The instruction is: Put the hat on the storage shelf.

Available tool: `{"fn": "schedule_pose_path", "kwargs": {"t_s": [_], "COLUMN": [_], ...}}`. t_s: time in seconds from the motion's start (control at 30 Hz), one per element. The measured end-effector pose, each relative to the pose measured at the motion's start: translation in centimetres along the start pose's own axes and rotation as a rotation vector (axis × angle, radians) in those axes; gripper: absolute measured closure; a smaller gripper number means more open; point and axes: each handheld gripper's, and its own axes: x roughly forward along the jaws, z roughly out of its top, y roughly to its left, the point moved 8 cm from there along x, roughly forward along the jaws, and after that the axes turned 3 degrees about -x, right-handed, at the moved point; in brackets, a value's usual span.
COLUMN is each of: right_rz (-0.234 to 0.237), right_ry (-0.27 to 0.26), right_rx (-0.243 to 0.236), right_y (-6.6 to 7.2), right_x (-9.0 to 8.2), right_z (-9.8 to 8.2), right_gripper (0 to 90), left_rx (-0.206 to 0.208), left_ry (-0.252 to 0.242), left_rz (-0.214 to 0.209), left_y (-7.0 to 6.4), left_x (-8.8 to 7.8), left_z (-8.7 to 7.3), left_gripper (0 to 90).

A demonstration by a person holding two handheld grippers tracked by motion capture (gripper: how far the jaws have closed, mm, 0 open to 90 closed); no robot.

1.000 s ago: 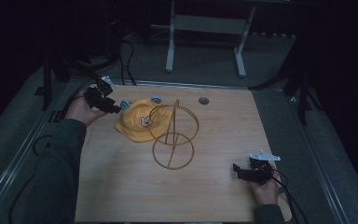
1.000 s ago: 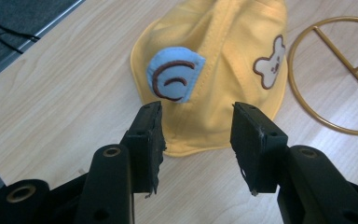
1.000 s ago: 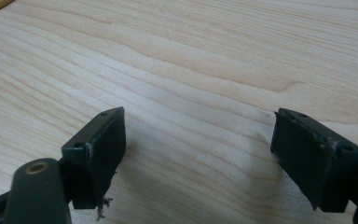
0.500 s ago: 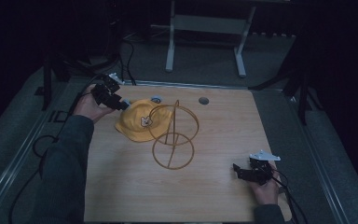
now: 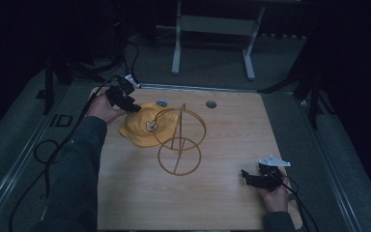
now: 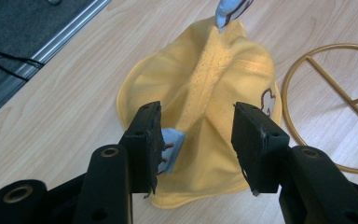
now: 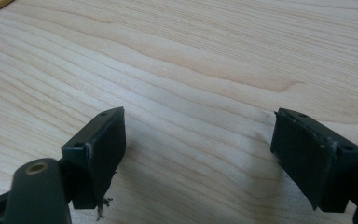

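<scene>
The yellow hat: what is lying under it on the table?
The yellow hat lies flat on the wooden table. Whatever may be beneath its fabric is covered.

One yellow cap (image 5: pixel 142 126), one gold wire stand (image 5: pixel 179 140), two grippers, one table (image 5: pixel 232 145).

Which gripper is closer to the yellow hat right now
Left. The left gripper is right at the yellow hat's far-left edge, jaws open astride its crown. The right gripper rests open near the table's near-right corner, well clear of it.
</scene>
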Motion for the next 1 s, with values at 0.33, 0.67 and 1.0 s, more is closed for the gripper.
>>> {"fn": "schedule_pose_path", "kwargs": {"t_s": [0.33,0.67,1.0], "right_rz": [0.0,0.0,0.003], "right_ry": [0.0,0.0,-0.001], "right_rx": [0.0,-0.001,-0.003], "right_y": [0.0,0.0,0.0], "right_x": [0.0,0.0,-0.1], "right_z": [0.0,0.0,-0.1], "right_gripper": [17.9,17.9,17.9], "left_rx": [0.034,0.033,0.043], "left_ry": [-0.005,0.024,0.059], "left_rz": [0.023,-0.001,0.006], "left_y": [-0.2,-0.4,-0.4], "left_x": [1.3,3.0,4.2], "left_z": [0.9,1.4,1.2], "left_gripper": [50.2,50.5,58.7]}}
